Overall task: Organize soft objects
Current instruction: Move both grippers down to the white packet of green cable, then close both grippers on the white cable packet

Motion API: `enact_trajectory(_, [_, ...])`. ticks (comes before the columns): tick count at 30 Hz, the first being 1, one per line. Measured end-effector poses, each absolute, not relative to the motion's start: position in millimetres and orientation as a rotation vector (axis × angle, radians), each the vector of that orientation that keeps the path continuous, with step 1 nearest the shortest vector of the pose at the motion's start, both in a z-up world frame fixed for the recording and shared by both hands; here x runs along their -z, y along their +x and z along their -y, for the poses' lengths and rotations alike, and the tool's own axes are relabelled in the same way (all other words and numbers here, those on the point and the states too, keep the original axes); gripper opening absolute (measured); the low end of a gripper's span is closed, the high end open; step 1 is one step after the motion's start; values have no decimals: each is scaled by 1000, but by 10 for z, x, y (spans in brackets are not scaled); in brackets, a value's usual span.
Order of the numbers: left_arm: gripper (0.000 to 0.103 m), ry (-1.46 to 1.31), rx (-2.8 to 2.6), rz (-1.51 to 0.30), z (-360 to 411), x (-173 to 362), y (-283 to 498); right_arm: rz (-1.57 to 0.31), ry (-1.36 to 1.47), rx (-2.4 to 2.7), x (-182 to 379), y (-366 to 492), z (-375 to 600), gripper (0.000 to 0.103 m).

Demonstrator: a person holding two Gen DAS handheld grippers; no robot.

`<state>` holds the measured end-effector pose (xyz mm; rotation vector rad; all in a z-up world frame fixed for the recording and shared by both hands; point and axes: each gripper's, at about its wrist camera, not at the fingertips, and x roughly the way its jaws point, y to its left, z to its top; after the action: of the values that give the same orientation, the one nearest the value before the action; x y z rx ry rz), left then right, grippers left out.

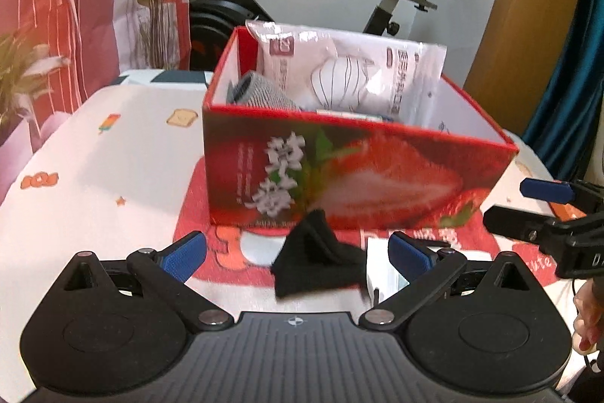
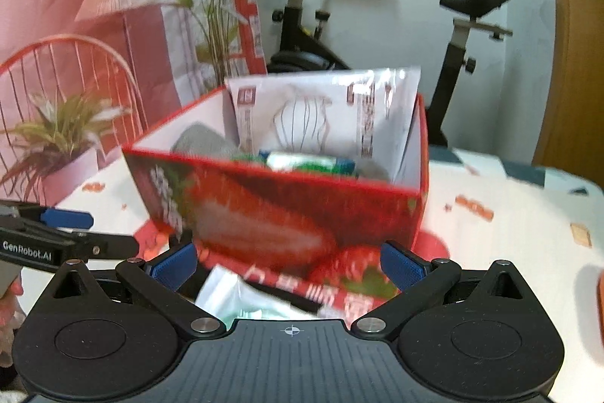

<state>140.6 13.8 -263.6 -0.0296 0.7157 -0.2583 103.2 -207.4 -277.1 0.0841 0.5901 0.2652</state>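
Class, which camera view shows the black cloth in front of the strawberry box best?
The left wrist view: the black cloth lies whole and unobstructed between that gripper's open fingers, before the strawberry box. The right wrist view shows at most a dark sliver beside the white packet; I cannot confirm it.

"GenRobot.AI" stands in white on the left tool (image 2: 68,220); print elsewhere is too blurred to read.

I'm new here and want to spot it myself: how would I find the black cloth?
Find the strawberry-printed red box on the table. Just in front of its near wall, on the red mat, lies the black cloth, crumpled into a peak. It's the only dark item, beside a white packet.
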Motion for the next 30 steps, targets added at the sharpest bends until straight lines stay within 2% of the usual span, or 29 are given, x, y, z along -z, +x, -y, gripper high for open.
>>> enact_trajectory(12, [102, -97, 291, -835, -89, 3000, 1391, -787, 121, -191, 3280, 1037, 2113, 103])
enact_trajectory(20, [95, -127, 303, -870, -79, 3101, 1435, -892, 132, -202, 3498, 1061, 2085, 100])
enact_trajectory(26, [76, -142, 347, -887, -58, 3144, 1450, -891, 138, -243, 3502, 1075, 2041, 92])
enact_trajectory(28, [68, -148, 368, -890, -49, 3155, 1446, -886, 124, -255, 3495, 1079, 2004, 91])
enact_trajectory(30, [64, -152, 390, -895, -34, 3159, 1445, -882, 116, -271, 3497, 1092, 1962, 90])
